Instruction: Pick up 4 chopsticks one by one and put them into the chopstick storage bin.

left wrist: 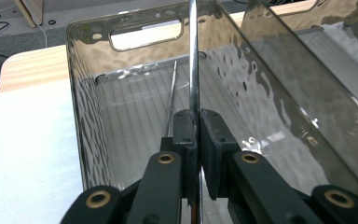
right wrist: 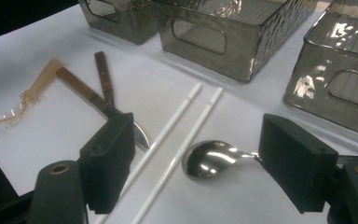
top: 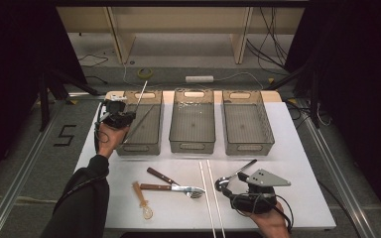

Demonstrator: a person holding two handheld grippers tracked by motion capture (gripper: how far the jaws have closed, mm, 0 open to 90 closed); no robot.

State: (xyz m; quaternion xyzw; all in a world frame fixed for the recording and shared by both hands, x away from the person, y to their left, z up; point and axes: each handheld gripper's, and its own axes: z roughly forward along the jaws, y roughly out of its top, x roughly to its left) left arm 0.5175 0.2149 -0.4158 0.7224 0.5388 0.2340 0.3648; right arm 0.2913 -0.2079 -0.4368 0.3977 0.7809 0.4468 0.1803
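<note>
- My left tongs [top: 129, 117] are clamped on a thin metal chopstick [top: 141, 94], held over the leftmost bin [top: 140, 147] at the far side of the bench [top: 302, 163]; my right tongs [top: 226, 191] stand wide open with nothing gripped, just beside a steel spoon [top: 233, 176].
- High view: three smoky translucent bins sit in a row. Nearer me lie two white chopsticks [top: 209, 193], a wood-handled fork [top: 171, 188], a second wooden-handled piece [top: 161, 176] and an amber plastic spoon [top: 143, 201].
- Left gripper view: the black pads [left wrist: 185, 135] pinch the polished rod low on its length. A second thin rod [left wrist: 172, 95] already lies on the ribbed floor of the rippled bin [left wrist: 86, 116]. I judge the step is to lower the stick until it lies flat beside its mate, then release, so it does not bounce.
- Right gripper view: the spoon's mirrored bowl [right wrist: 209, 158] rests between the open jaws, untouched; its thin handle would be the easier grip.
</note>
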